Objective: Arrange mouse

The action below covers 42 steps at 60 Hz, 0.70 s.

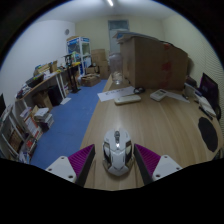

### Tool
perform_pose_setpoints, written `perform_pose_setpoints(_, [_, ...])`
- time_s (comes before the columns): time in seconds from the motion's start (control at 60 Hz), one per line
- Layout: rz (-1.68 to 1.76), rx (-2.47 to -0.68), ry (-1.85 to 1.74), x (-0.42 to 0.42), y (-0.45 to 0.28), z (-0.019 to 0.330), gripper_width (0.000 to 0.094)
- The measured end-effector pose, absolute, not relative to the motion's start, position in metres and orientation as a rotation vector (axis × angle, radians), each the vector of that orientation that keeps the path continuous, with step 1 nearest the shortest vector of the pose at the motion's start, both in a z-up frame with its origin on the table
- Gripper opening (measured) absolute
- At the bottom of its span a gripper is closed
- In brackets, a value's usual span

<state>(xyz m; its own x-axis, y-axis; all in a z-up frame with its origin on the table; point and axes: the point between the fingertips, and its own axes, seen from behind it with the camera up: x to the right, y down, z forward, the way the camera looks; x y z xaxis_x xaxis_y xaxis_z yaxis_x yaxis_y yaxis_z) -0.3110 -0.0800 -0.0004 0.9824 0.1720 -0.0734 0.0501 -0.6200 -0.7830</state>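
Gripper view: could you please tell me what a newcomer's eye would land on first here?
First comes the white and grey mouse, resting on the wooden table between the open gripper fingers with a gap at each side. Beyond it, farther along the table, lies a white keyboard, with a large cardboard box standing behind. Beside the table, blue floor runs toward cluttered shelves.

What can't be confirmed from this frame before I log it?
- Gripper view: whether the fingers of the hand-held gripper press on the mouse between them; too small to tell.
- The mouse's near end sits at the view's lower limit, partly cut off.
- Items at the table's far end: too small to identify.
- Shelf contents beyond: too small.
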Motion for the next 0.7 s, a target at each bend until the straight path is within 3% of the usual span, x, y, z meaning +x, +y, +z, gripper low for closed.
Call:
perform_pose_setpoints(0.05, [0.172,-2.239,-0.178,-0.311,-0.071,-0.009,0.0801])
perform_pose_setpoints(0.083, [0.149,-2.231,-0.194,-0.311,-0.068,-0.012,0.0852])
perform_pose_setpoints(0.1, [0.137,-2.212,-0.208,-0.311,-0.063,-0.011,0.0777])
perform_pose_setpoints(0.15, [0.138,-2.191,-0.224,-0.313,-0.059,-0.012,0.0751])
perform_pose_setpoints(0.183, [0.141,-2.183,-0.202,-0.312,-0.057,-0.012,0.0782])
perform_pose_setpoints(0.2, [0.132,-2.183,-0.196,-0.310,-0.057,-0.013,0.0712])
perform_pose_setpoints(0.217, [0.125,-2.175,-0.192,-0.308,-0.056,-0.012,0.0718])
perform_pose_setpoints(0.283, [0.118,-2.142,-0.163,-0.303,-0.055,-0.013,0.0570])
perform_pose_setpoints(0.383, [0.095,-2.115,-0.137,-0.301,-0.052,-0.015,0.0540])
perform_pose_setpoints(0.533, [0.107,-2.248,-0.155,-0.304,-0.053,-0.018,0.0443])
perform_pose_setpoints(0.55, [0.126,-2.258,-0.169,-0.307,-0.053,-0.018,0.0476])
perform_pose_setpoints(0.567, [0.146,-2.263,-0.183,-0.309,-0.053,-0.018,0.0428])
perform_pose_setpoints(0.617, [0.174,-2.278,-0.193,-0.312,-0.050,-0.016,0.0429])
perform_pose_setpoints(0.633, [0.180,-2.287,-0.191,-0.311,-0.051,-0.016,0.0386])
perform_pose_setpoints(0.7, [0.179,-2.334,-0.170,-0.308,-0.055,-0.012,0.0386])
